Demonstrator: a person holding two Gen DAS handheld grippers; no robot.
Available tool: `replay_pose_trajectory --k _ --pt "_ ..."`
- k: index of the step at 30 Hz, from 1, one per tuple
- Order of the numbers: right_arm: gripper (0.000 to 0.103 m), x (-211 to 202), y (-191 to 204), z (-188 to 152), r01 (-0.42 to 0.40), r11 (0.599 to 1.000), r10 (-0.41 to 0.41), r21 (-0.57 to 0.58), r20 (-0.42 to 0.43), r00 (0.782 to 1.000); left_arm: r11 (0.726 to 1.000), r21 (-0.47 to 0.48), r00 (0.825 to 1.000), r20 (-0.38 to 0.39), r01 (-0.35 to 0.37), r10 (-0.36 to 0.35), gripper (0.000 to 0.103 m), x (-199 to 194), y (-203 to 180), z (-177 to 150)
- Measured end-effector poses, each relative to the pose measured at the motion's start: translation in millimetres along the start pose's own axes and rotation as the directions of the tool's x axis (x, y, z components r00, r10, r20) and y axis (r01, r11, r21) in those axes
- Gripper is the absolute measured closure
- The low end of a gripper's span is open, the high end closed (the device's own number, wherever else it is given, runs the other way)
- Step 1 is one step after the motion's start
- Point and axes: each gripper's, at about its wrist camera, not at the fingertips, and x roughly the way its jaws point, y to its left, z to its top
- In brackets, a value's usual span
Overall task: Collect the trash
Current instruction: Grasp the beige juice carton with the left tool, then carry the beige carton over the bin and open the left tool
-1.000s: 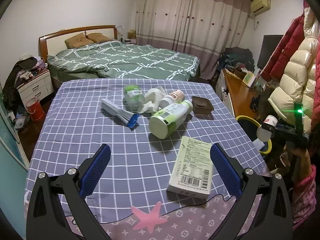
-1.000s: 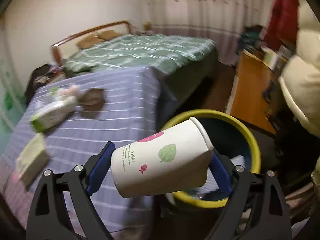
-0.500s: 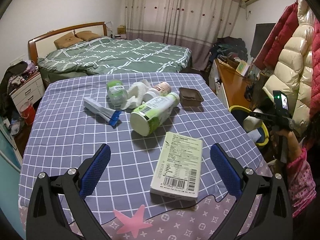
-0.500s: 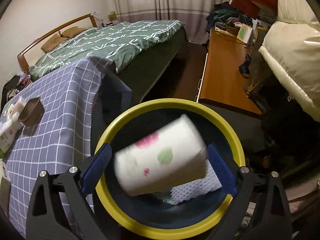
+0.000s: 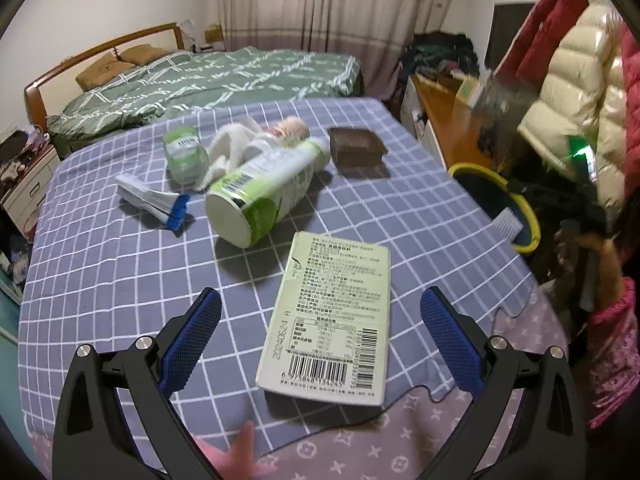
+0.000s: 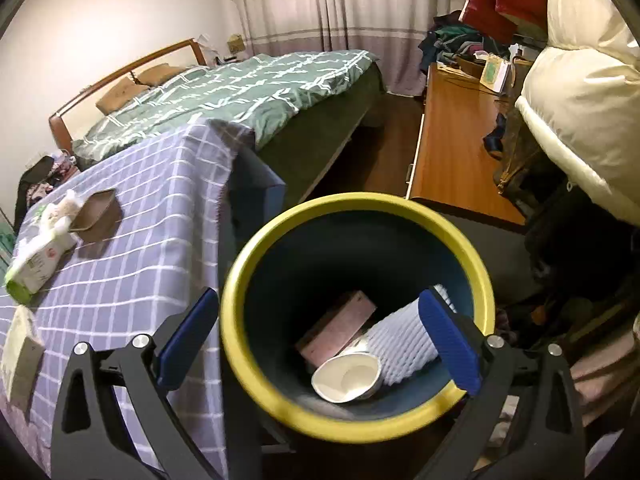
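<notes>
The right tongs (image 6: 320, 344) hang over the yellow-rimmed bin (image 6: 256, 376) by the counter's right edge. Their jaws have just been opening and now stand wide with nothing between them. The white paper cup (image 6: 346, 372) lies at the bottom of the bin, next to a pink box (image 6: 340, 328) and a white foam sleeve (image 6: 400, 344).

The left tongs (image 5: 320, 340) are wide open too and hold nothing. They point down at the flat pale carton (image 5: 332, 316) near the counter's front edge. The carton lies between the two blue pads, but they are not touching it.

More trash waits near the middle of the counter: a big green-and-white bottle (image 5: 264, 196) on its side, a small green jar (image 5: 184, 152), a squashed tube (image 5: 152, 200), and a brown tray (image 5: 356, 146) toward the right edge.

The carton is flat and low. I think the pads could slide over it, or push it off the front edge. The round bottle could roll if it gets bumped.
</notes>
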Motion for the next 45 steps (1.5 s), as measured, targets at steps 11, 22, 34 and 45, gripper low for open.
replay_pose_trajectory --k 11,22,34,45 --pt "0.008 -20.3 19.7 -20.3 -0.043 0.999 0.044 -0.026 0.009 0.999 0.998 0.069 0.989 -0.149 -0.001 0.011 0.005 59.6 -10.6 1.6" --pt "0.008 -17.8 21.3 -27.4 -0.052 0.998 0.052 -0.024 -0.003 0.999 0.997 0.073 0.985 -0.170 -0.019 0.031 0.013 74.4 -8.6 4.5" --pt "0.008 -18.7 21.9 -32.8 -0.049 0.998 0.049 -0.028 -0.006 0.999 0.998 0.061 0.984 -0.178 -0.011 0.021 0.032 70.6 -9.1 14.5" --pt "0.008 -34.1 3.7 -41.3 -0.029 1.000 0.029 -0.005 0.033 0.999 0.988 0.152 0.992 -0.125 0.036 -0.017 0.032 61.7 -59.0 50.8"
